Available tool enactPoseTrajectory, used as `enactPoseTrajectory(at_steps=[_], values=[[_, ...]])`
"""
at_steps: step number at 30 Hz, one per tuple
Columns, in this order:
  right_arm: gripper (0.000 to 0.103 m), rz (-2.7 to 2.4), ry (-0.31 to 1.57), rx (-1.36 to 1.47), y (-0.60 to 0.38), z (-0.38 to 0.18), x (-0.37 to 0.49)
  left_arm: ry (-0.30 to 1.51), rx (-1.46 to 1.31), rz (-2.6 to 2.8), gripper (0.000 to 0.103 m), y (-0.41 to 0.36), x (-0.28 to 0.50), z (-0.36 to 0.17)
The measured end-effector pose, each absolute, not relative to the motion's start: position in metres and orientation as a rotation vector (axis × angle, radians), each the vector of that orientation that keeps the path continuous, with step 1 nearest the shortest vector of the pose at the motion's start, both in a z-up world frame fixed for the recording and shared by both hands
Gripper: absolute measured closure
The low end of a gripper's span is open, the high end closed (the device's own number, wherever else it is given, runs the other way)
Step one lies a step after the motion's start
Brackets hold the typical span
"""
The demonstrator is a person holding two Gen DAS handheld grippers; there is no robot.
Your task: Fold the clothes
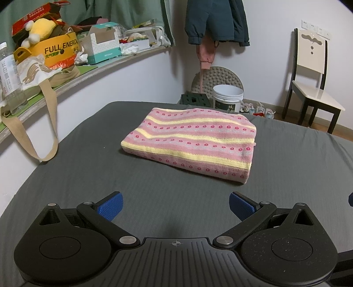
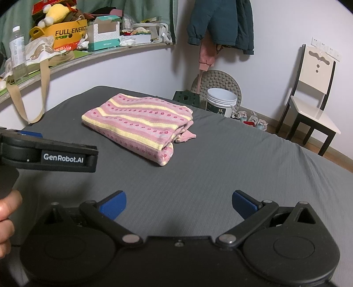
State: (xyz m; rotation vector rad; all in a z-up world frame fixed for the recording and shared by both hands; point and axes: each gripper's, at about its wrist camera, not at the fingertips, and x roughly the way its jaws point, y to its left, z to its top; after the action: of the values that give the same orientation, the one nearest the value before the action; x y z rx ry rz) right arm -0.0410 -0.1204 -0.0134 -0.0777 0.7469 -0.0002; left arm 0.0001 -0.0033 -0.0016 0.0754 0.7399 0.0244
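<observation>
While folded sweater [image 1: 192, 141] lies on bed [image 1: 88, 176], left claw [image 1: 175, 206], right claw [image 2: 178, 206] gape wide, empty.

White wall [image 1: 136, 75] is running along the far side, cluttered shelf [image 1: 92, 72] curving across far left. Chair [image 1: 313, 72] is standing far right on wood floor [image 1: 339, 130]. Jackets [image 1: 218, 19] are hanging on the wall, bucket [image 1: 227, 97] sitting below. Grey bed [image 1: 88, 176] is filling the near area.

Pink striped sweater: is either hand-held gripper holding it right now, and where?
Neither. The left hand-held gripper and right hand-held gripper are both open and empty, short of the folded pink striped sweater lying on the bed.
</observation>
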Motion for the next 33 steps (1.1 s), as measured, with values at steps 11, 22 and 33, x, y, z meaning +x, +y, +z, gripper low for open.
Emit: enactPoseTrajectory(at_steps=[11,22,33], values=[[0.000,0.001,0.749,-0.079,-0.1196,-0.0132,-0.0412,0.745,0.075,0.025,0.000,-0.0021,0.0006,-0.0019],[0.000,-0.002,0.754,-0.076,-0.1197,-0.0139,-0.0401,0.746,0.078,0.026,0.000,-0.0026,0.0006,-0.0025],[0.000,-0.001,0.754,-0.075,-0.1203,-0.0151,-0.0398,0.751,0.086,0.032,0.000,-0.0051,-0.0012,-0.0021]])
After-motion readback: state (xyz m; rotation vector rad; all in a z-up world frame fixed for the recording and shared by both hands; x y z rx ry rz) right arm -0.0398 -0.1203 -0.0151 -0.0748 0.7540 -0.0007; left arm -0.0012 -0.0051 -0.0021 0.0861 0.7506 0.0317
